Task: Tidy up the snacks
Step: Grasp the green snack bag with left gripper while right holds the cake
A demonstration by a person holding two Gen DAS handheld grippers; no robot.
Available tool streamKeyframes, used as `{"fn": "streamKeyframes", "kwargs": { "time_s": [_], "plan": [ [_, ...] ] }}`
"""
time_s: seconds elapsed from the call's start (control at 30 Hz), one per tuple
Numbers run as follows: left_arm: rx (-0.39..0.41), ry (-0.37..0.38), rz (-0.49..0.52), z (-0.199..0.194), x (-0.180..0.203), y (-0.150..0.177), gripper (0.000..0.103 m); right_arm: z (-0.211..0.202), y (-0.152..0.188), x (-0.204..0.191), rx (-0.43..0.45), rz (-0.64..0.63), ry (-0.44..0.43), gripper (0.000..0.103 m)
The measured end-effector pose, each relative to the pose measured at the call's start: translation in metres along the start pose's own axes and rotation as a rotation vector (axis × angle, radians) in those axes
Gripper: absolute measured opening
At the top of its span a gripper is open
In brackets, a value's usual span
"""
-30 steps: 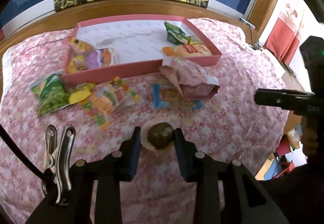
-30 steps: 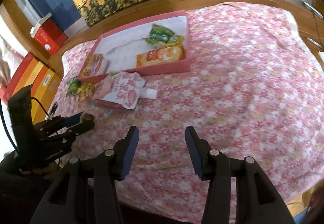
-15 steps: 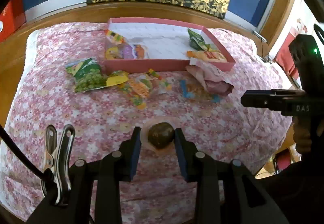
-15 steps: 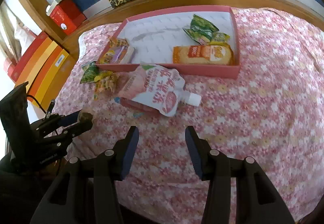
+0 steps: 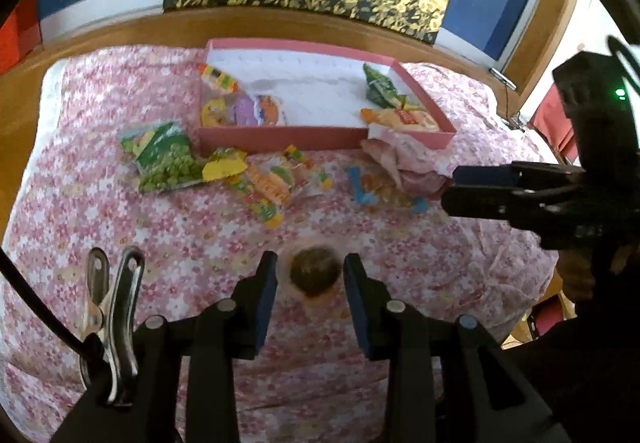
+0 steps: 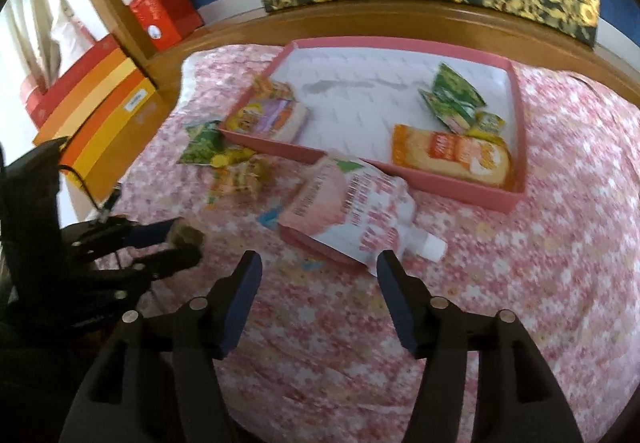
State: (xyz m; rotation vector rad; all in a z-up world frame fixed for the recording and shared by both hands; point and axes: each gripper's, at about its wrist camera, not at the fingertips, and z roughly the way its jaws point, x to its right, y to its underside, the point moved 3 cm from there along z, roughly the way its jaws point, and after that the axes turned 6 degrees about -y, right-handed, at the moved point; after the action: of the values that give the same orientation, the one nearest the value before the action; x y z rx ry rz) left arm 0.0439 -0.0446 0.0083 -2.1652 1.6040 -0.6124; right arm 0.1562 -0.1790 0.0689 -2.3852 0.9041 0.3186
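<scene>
My left gripper holds a round brown snack in a clear wrapper above the flowered cloth. Its jaws are opening, and the wrapper's edges still meet both pads. The right wrist view shows that gripper low at the left with the snack at its tips. My right gripper is open and opening wider, with nothing between its fingers. It hangs just short of a pink spouted pouch that leans on the pink tray. The tray holds a green packet, an orange packet and a colourful packet.
Loose on the cloth in front of the tray lie a green pea packet, a striped candy packet and a blue-edged packet. A wooden headboard runs behind. Red and orange boxes stand at the left of the bed.
My right gripper has come closer to the pink pouch and its jaws have spread. The left gripper has swung slightly with the brown snack between its fingers, which have parted a little.
</scene>
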Motion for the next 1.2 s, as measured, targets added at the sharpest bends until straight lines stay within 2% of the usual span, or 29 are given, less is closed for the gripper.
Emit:
{"fn": "streamKeyframes", "kwargs": {
  "time_s": [0.07,0.1,0.2,0.37,0.47,0.73,0.93,1.0,1.2],
  "plan": [
    [-0.018,-0.010,-0.004,0.003,-0.003,0.001,0.051,0.000,-0.002,-0.005,0.003,-0.018,-0.017,0.062],
    [-0.022,-0.014,-0.003,0.003,-0.005,0.001,0.053,0.000,-0.003,-0.009,0.009,-0.032,-0.028,0.061],
    [-0.018,-0.034,-0.005,-0.001,-0.013,0.002,0.053,0.002,-0.008,-0.027,0.008,-0.090,-0.109,0.058],
    [-0.017,-0.058,-0.050,-0.013,-0.038,0.008,0.053,0.023,-0.012,-0.057,-0.049,-0.171,-0.198,0.056],
    [-0.014,-0.083,-0.086,-0.020,-0.056,0.011,0.053,0.043,-0.010,-0.068,-0.106,-0.190,-0.216,0.056],
    [-0.036,-0.149,-0.117,-0.034,-0.089,0.026,0.053,0.095,-0.005,-0.085,-0.216,-0.222,-0.136,0.055],
    [-0.030,-0.137,-0.137,-0.037,-0.107,0.023,0.053,0.097,0.000,-0.102,-0.162,-0.333,-0.046,0.045],
    [-0.024,-0.122,-0.126,-0.033,-0.108,0.016,0.053,0.093,0.001,-0.102,-0.147,-0.335,-0.041,0.042],
    [0.012,-0.061,-0.103,-0.018,-0.110,-0.017,0.053,0.066,0.002,-0.083,-0.074,-0.274,0.038,0.041]
  ]
}}
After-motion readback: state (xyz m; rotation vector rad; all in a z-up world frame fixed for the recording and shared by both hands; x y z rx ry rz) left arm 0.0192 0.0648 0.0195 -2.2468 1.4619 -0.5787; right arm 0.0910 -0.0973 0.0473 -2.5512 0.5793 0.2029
